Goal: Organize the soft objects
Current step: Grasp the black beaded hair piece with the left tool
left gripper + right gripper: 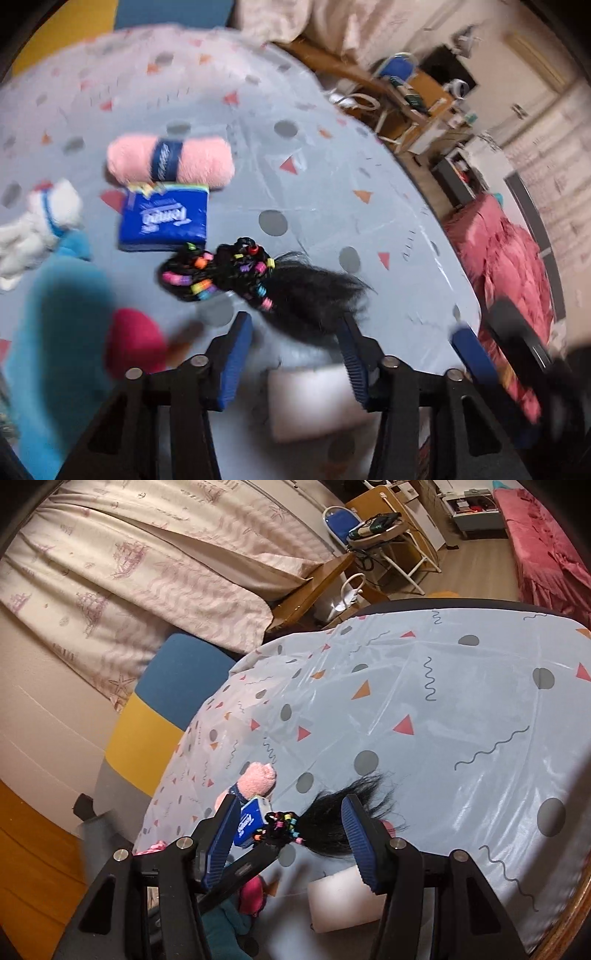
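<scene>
On the patterned tablecloth [314,155] lie a pink yarn skein [170,158], a blue tissue pack [164,219], a black hair bundle with coloured ties [258,280], a white plush [40,221], a teal and magenta plush [74,325] and a white block [314,398]. My left gripper [295,343] is open and empty just above the hair bundle and the block. My right gripper [291,834] is open and empty above the hair bundle [332,823]; the tissue pack [251,823], yarn [258,779] and white block [343,897] also show there. The other gripper's blue finger [476,358] shows at the right.
A blue and yellow stool [162,709] stands beyond the table's far edge, beside a patterned curtain [129,572]. A pink bedspread [546,542], a folding chair [369,535] and shelves stand across the room. The table's wooden rim [569,923] is at the lower right.
</scene>
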Demonstrator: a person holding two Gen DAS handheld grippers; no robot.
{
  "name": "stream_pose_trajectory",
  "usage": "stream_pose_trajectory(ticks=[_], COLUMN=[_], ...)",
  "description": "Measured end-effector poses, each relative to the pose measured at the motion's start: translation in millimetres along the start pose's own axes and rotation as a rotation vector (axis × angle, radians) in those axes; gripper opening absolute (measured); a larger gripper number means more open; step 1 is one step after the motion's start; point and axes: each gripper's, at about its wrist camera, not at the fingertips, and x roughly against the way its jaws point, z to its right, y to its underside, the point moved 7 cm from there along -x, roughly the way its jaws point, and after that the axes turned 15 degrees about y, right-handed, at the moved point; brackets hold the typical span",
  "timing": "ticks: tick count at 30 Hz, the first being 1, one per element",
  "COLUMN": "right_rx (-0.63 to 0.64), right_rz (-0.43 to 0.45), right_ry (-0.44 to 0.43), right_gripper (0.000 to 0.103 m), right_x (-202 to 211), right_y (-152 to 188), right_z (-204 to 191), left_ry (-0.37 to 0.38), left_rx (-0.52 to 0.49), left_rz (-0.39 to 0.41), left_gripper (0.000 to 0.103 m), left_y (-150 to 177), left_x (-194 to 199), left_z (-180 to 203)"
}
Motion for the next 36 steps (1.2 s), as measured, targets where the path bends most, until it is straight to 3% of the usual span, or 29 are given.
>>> stream_pose_trajectory(ticks=[5,9,12,14,20,23,29,33,36], right_rx=[0.003,-0.015,-0.026,-0.035,-0.044,-0.049,-0.047,-0.001,0.046], right_rz=[-0.026,-0.057,-0.055,-0.058,-0.049,-0.040,-0.026,-0.049,-0.064], right_ry=[-0.039,-0.063,-0.065,-0.070,-0.064,-0.056,-0.034,-0.009,0.003], right_gripper=[0.058,0.058,0.058,0.058,0.058,0.058,0.058,0.058,0.058], right_x=[-3.1,-7.5,-7.5,-7.8,-7.5,-6.2,-5.3,-10.9,-14.2], right_y=[3.0,5.6,4.9,5.1,3.1,2.0,0.6,5.4,10.7], right_z=[-4.1,-3.5,-1.8,-0.3,1.8,3.6,5.4,-1.3,-8.1], left_ry=[0.006,-0.020,-0.093,-0.092,-0.084,-0.096,-0.069,-0.093,-0.119], left_rx=[0.206,0.297,0.215,0.173,0.077,-0.027,-0.142,-0.257,-0.281], left_rz=[-0.006,-0.007,0.010,-0.017,0.008,0.047,0.146,0.177,0.188], left_gripper=[0.071,0.069,0.007,0.007,0.007,0.007,0.006,0.006,0.006], left_y=[-14.5,-21.1,-26.2,-20.5,-4.4,3.6,9.2,31.9,53.2], left_x=[-32.1,-49.9,-51.9,-57.1,-38.9,-8.9,63.6,107.5,130.2], left_z=[-24.4,-36.9,-29.7,-29.8,-28.9,-17.7,0.6,13.0,8.8])
